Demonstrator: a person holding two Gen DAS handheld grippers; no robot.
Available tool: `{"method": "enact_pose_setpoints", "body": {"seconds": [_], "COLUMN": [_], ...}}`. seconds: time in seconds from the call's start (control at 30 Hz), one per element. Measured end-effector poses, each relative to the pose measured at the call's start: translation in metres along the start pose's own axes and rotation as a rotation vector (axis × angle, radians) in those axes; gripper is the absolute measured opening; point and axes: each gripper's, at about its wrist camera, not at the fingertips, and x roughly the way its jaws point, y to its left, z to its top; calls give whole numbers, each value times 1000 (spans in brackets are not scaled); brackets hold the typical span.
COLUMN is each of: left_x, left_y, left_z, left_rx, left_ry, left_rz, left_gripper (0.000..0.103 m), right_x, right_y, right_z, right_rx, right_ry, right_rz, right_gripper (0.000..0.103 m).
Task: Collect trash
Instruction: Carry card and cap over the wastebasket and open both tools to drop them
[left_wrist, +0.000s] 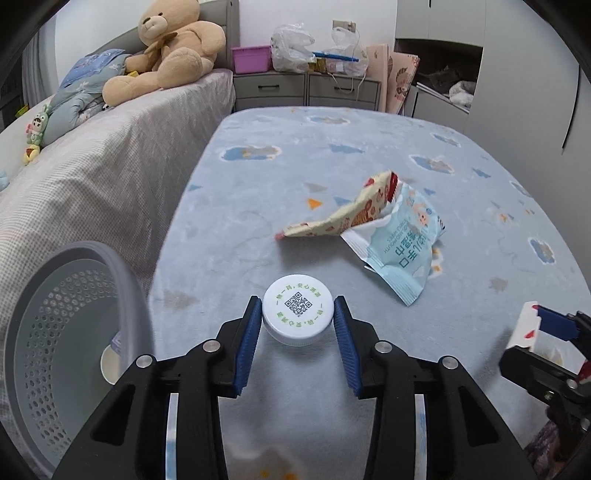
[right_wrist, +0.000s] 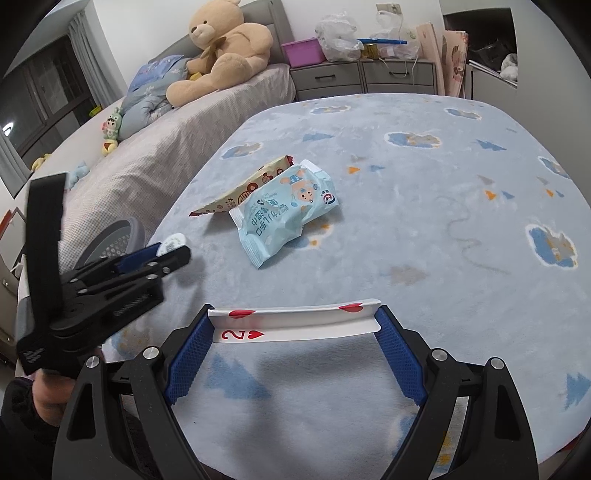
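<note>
Trash on a pale blue blanket (left_wrist: 369, 147): the left gripper (left_wrist: 298, 319) has a white bottle cap (left_wrist: 294, 314) between its blue pads, clamped or nearly so. A thin grip on that smooth round rim could let it pop free before reaching the grey perforated bin (left_wrist: 66, 332) beside it. The right gripper (right_wrist: 295, 325), spread wide, pinches a bent playing card (right_wrist: 295, 326). Two wrappers (left_wrist: 388, 236) lie beyond.

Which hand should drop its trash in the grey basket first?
The left one, probably. The left gripper has the white cap between its fingers, and the grey basket sits right beside it. The right gripper, holding the playing card, is farther from the basket.
</note>
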Motion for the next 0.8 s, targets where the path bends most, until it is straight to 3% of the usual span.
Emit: {"method": "enact_pose_setpoints", "body": {"seconds": [0.23, 0.43, 0.8], "left_x": [-38, -68, -97], "left_y": [35, 74, 143], "left_z": [-3, -11, -35], "left_rx": [-59, -121, -241], "left_ry": [-71, -121, -142], "left_rz": [27, 67, 159], "left_gripper": [39, 39, 39], "right_x": [8, 15, 18], "right_y": [20, 50, 124], "right_z": [0, 3, 23], "right_rx": [-33, -55, -163], "right_ry": [2, 12, -10], "right_rz": [4, 62, 169], "right_gripper": [84, 84, 84]}}
